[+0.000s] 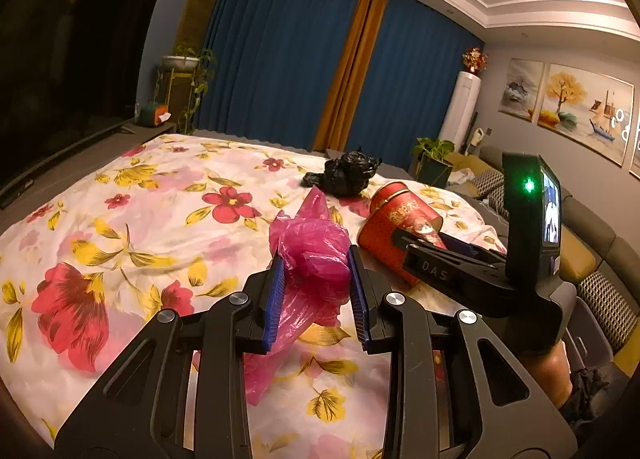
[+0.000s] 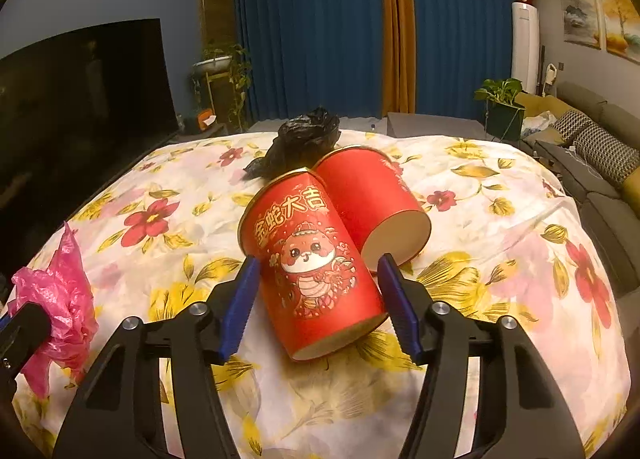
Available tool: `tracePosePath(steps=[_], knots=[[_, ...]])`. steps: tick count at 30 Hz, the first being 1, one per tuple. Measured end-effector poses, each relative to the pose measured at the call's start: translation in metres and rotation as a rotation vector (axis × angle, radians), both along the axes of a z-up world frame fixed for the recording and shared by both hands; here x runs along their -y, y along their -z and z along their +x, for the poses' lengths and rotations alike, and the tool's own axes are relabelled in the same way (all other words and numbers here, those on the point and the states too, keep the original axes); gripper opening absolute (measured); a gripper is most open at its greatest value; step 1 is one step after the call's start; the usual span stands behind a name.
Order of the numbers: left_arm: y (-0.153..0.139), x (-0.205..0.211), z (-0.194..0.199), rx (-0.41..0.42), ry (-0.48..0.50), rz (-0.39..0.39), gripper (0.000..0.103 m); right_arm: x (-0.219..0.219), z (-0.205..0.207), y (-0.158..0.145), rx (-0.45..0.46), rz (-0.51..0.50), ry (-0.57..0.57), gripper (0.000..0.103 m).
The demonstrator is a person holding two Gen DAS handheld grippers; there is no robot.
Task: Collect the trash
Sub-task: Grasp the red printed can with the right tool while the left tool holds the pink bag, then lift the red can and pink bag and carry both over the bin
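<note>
My left gripper is shut on a crumpled pink plastic bag, which also shows at the left of the right wrist view. My right gripper has its blue pads on either side of a red paper cup with a cartoon snake, lying on its side. I cannot tell whether the pads press it. A second red cup lies against it, just behind. A crumpled black plastic bag lies further back; it also shows in the left wrist view.
All lies on a floral cloth over a table. A dark TV stands at the left, blue curtains behind, a sofa at the right, potted plants near the far edge.
</note>
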State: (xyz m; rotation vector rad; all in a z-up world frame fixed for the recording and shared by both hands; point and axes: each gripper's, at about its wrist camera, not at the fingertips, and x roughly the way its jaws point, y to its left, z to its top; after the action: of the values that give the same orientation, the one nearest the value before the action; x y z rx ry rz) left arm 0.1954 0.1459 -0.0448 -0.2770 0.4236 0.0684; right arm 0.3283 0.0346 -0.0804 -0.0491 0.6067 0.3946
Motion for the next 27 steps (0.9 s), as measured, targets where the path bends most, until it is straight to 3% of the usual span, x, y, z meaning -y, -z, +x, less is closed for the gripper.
tracePosePath(steps=[7, 27], knots=[[0.000, 0.003, -0.003, -0.003, 0.003, 0.006, 0.029, 0.001, -0.006, -0.002, 0.001, 0.009, -0.024, 0.048], [-0.011, 0.026, -0.018, 0.016, 0.036, 0.043, 0.029, 0.040, -0.069, -0.026, 0.064, 0.081, -0.007, 0.047]])
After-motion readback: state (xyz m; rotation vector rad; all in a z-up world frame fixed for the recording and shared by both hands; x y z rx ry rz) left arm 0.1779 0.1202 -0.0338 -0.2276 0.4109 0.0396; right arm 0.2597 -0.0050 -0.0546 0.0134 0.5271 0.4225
